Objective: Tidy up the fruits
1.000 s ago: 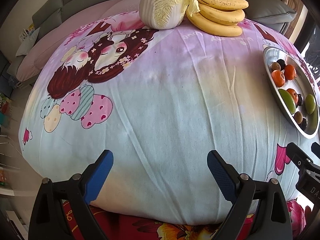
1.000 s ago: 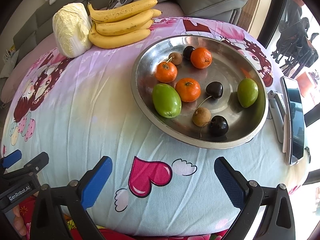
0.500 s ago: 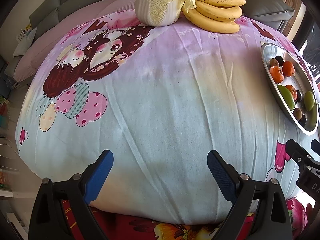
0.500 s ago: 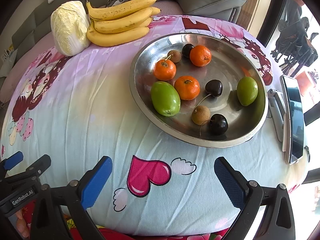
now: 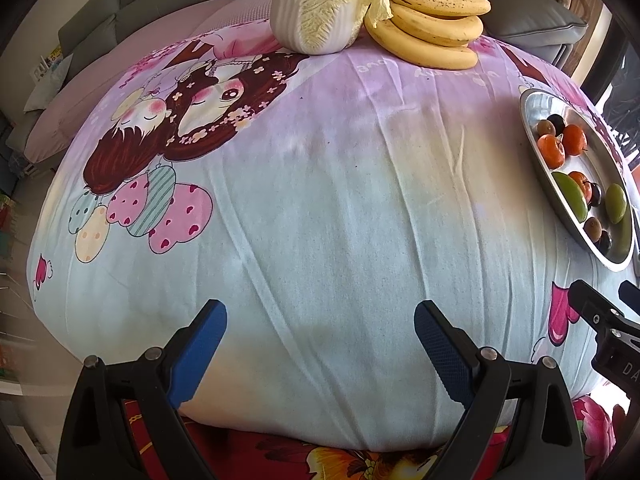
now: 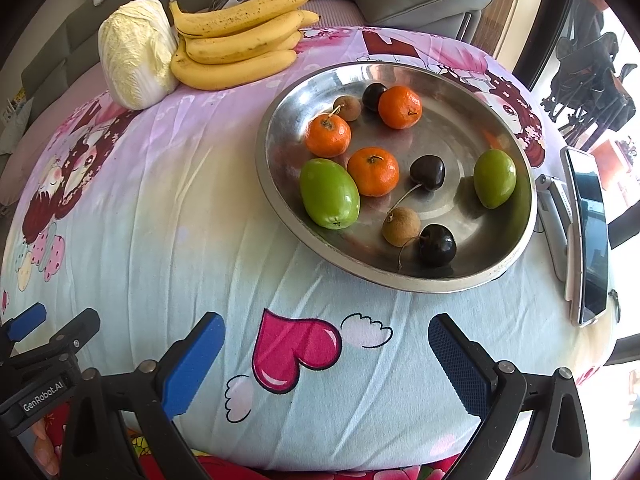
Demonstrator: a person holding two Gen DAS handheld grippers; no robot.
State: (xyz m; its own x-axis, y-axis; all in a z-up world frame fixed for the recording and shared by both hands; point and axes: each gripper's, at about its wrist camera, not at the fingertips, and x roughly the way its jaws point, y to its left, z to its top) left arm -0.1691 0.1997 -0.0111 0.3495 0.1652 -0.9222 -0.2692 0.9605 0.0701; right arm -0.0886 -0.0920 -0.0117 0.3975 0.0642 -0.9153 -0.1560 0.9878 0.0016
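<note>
- Fruits lie mixed in the metal tray (image 6: 400, 70): three oranges (one at (image 6: 373, 171)), two green fruits (the nearer at (image 6: 329, 193)), three dark cherries (one at (image 6: 437, 245)) and two small brown fruits (one at (image 6: 401, 221)), with no kind gathered in one spot.
- Bananas (image 6: 236, 40) sit on the cloth (image 6: 200, 208) beyond the tray, touching a cabbage (image 6: 134, 52).
- Whether sorting is under way or the tray is the final home cannot be judged from this scatter; it fits either.
- Right gripper (image 6: 326, 364) hangs released over the near cloth edge, fingers spread, nothing between them, facing the tray.
- Left gripper (image 5: 320, 352) is likewise released and empty, over bare cloth well apart from the tray.
- For any pick: round fruit will likely roll on the smooth metal, so close across the widest part, gently on cherries, minding their stems.
- A phone (image 6: 588, 232) stands just beside the tray's right rim; keep clear of it.
</note>
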